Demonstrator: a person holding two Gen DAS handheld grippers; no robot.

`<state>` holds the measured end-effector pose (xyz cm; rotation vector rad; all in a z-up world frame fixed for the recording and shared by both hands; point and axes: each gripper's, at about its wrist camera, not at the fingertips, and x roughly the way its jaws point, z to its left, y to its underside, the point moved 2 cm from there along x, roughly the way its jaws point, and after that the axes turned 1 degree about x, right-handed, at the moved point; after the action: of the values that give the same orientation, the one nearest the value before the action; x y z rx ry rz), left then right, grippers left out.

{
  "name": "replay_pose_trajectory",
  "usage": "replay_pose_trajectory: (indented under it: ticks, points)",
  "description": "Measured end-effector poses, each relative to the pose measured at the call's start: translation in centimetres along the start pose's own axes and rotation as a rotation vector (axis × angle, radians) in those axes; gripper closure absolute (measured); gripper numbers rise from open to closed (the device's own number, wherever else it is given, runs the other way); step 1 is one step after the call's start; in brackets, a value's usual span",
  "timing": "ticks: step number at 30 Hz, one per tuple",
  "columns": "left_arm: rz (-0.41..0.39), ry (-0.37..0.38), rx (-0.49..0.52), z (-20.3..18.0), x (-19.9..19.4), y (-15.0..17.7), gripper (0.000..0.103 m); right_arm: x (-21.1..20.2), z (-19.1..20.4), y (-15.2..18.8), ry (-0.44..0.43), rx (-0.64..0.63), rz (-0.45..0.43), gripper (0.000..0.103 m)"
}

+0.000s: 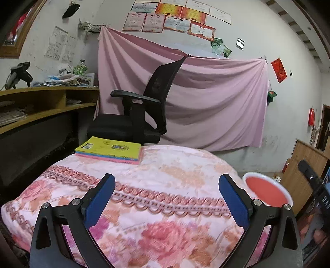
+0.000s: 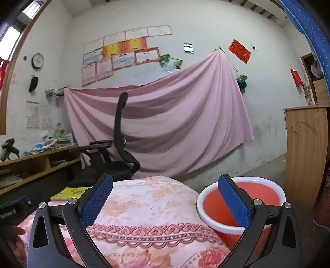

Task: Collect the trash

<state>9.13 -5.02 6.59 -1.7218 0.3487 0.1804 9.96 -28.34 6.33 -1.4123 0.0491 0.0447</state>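
While both tools hung above the floral blanket (image 1: 165,206), the left gripper (image 1: 167,185) had its blue pads (image 1: 99,204) spread wide with nothing between them, and the right gripper (image 2: 165,185) stood equally wide and held nothing. No loose scrap of trash could be made out on the blanket in either view.

Just beyond the right gripper, the red bucket (image 2: 243,198) with its white rim sat beside the blanket's right edge; the gripper's right pad (image 2: 233,202) crossed in front of the bucket's mouth. From the left wrist the same bucket showed at the blanket's right edge, near that tool's right finger.

Farther back, a stack of books (image 1: 109,150) with a yellow cover on top lay at the blanket's far left corner. Behind it stood a black office chair (image 1: 140,111), with a wooden shelf desk (image 1: 47,103) cluttered with papers to the left. A pink sheet (image 1: 206,99) hung across the white wall, with certificates (image 1: 177,18) pinned above.
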Motion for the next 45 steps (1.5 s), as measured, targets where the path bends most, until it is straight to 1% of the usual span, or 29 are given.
replay_pose_trajectory:
  ticks: [8,14,19,25,32,37,45]
  points:
    - [-0.020,-0.042,0.018,1.4,-2.8,2.1,0.005,-2.8,2.2,1.3,-0.031,-0.052,-0.005,0.000]
    - [-0.043,-0.072,-0.007,2.6,-4.5,3.4,0.005,-4.5,3.5,2.5,-0.066,-0.080,0.003,0.000]
    - [-0.056,-0.090,-0.004,3.1,-5.5,4.4,0.005,-5.3,3.9,3.5,-0.072,-0.087,0.028,0.000]
    - [-0.062,-0.101,-0.001,3.3,-6.5,5.3,0.005,-6.3,4.0,3.7,-0.071,-0.079,0.018,0.000]
    - [-0.075,-0.109,-0.020,3.7,-7.3,5.8,0.005,-6.9,4.0,4.1,-0.068,-0.072,0.024,0.000]
    - [-0.073,-0.111,0.002,3.7,-7.5,6.3,0.004,-7.3,4.1,4.4,-0.063,-0.072,0.036,0.000]
    - [-0.061,-0.121,0.012,4.3,-6.9,6.9,0.005,-6.9,4.9,5.5,-0.060,-0.113,0.073,0.000]
